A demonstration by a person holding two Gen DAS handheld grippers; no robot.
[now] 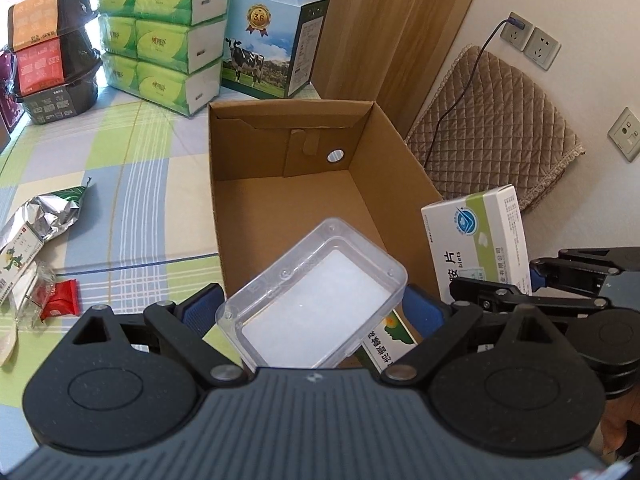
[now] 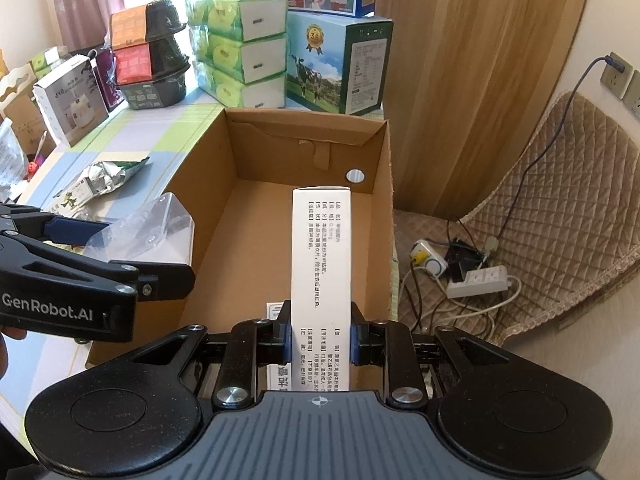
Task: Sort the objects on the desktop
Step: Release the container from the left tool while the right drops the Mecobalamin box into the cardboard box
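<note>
Holding clear case, medicine box, apparently above carton

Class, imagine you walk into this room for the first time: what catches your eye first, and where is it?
An open cardboard box fills the middle of the checked table. Over its near end, the left gripper holds a clear plastic case, and the right gripper clamps a white medicine box. Behind stand stacked green tissue packs.

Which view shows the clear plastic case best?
The left wrist view: the clear plastic case fills the centre, held in the left hand-held gripper, its open tray facing the camera. The right wrist view catches it only side-on at the left edge.
</note>
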